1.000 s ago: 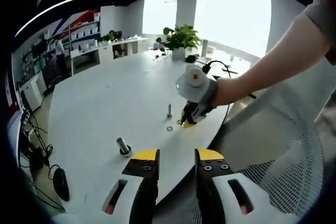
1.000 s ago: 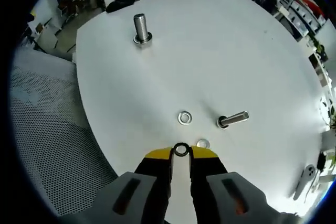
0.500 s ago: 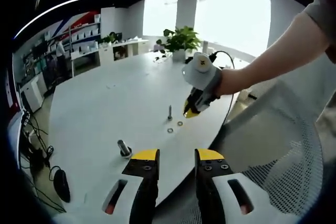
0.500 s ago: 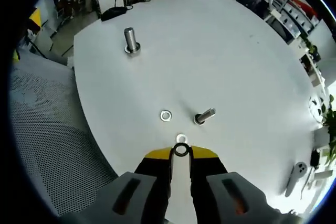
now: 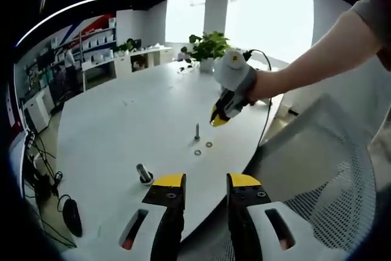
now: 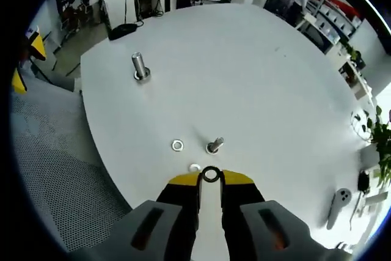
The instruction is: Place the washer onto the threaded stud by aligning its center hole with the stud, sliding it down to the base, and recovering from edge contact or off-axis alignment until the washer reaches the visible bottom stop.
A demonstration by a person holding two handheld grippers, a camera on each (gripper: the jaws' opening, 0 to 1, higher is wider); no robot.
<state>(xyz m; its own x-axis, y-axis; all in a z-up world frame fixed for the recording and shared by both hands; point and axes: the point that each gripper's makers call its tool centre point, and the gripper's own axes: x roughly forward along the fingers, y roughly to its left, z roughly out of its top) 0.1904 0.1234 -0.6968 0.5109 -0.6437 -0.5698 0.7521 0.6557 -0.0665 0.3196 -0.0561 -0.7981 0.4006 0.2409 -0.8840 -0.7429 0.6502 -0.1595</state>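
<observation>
A thin threaded stud stands upright on the white round table. My right gripper is shut on a dark washer and hovers above the table, just short of the stud. Two loose washers lie on the table beside the stud; they appear again as washers in the left gripper view. My left gripper is open with nothing between its jaws, held back off the table's near edge.
A thicker bolt stands near the table's edge. A mesh chair sits beside the table. A controller and a cable lie at the far side, with a potted plant beyond.
My right gripper has risen from the table with the washer, lifting above the stud. The left gripper has stayed still.
</observation>
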